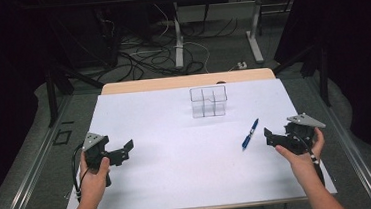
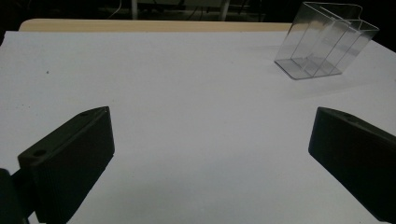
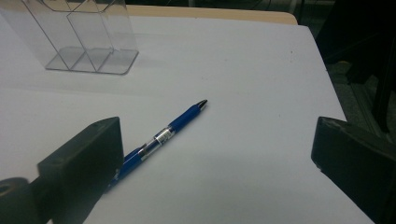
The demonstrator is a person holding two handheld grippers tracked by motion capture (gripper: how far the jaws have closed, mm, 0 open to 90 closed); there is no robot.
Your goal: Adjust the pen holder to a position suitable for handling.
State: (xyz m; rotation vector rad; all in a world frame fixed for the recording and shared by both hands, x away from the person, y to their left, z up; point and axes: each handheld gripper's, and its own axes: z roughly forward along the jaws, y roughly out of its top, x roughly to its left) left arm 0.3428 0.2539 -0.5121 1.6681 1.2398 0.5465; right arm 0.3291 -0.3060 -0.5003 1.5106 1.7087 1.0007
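Holding both grippers low over the table's near half, I have my left gripper at the left edge and my right gripper at the right, each pointing inward across the sheet. In the left gripper view its jaws stand spread wide with bare surface between them. In the right gripper view that gripper's jaws are spread wide too, pinching nothing.

A white table with a strip of pale wood along its far edge sits in a dark room; tangled cables lie on the floor beyond, beside metal table legs.

My pen lies flat on the sheet, just ahead of the right gripper, its tail beside one jaw. It is blue with a clear middle section and a dark tip pointing away from me. A clear plastic organizer, split into compartments, stands upright near the far edge.
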